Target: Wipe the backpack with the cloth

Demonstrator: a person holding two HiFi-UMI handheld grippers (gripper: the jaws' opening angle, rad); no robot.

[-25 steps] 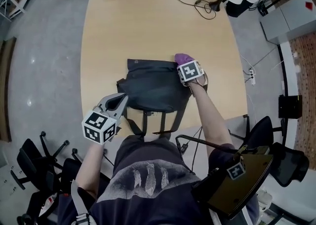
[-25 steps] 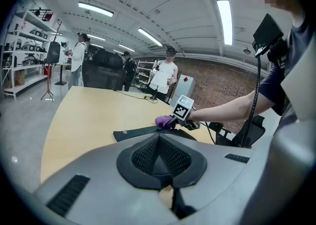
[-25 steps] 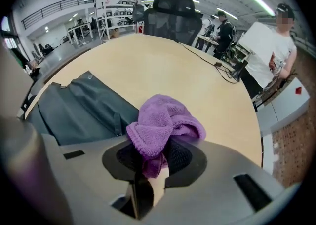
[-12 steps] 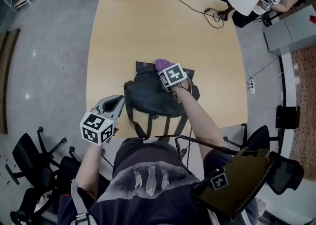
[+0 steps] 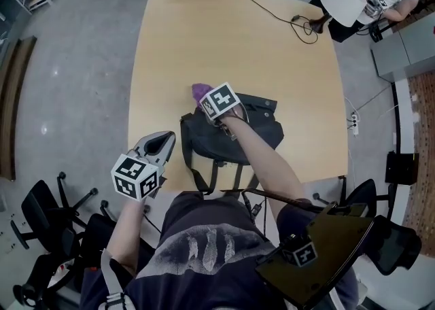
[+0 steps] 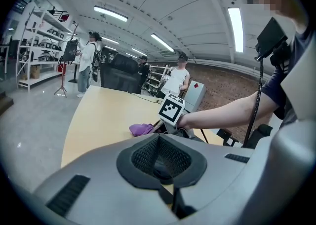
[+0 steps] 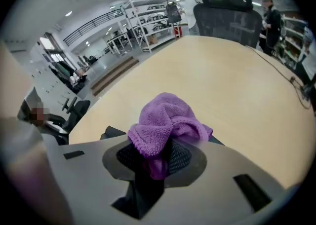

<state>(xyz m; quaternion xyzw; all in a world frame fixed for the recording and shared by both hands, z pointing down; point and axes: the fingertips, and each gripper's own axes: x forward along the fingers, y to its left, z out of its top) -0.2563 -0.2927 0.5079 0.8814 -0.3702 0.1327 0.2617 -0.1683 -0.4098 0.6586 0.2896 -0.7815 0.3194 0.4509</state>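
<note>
Purple microfibre cloth [image 5: 200,90] sits bunched in the right gripper [image 5: 208,98], whose jaws are clamped on a fold of it. In the right gripper view the cloth [image 7: 165,123] spills out over the right gripper's [image 7: 155,157] dark mesh pads and hides their tips.

In the head view, just above centre, the cloth is at the far left corner of the dark grey fabric backpack [image 5: 234,135]. That backpack lies flat on the near part of the pale wooden table [image 5: 231,37], below the middle of the frame. Its straps trail over the table's near edge toward the person.

At lower left of the head view, the left gripper [image 5: 159,145] is held off the table's near left edge, just beside the backpack and apart from it. In its own view the left gripper [image 6: 158,155] has its jaws together with nothing between them. Beyond it that view shows the cloth [image 6: 141,129] and the right gripper's marker cube [image 6: 171,109].

A thin black cable [image 5: 268,6] runs across the table's upper right part. Black office chairs [image 5: 41,224] stand on the grey floor at lower left.
</note>
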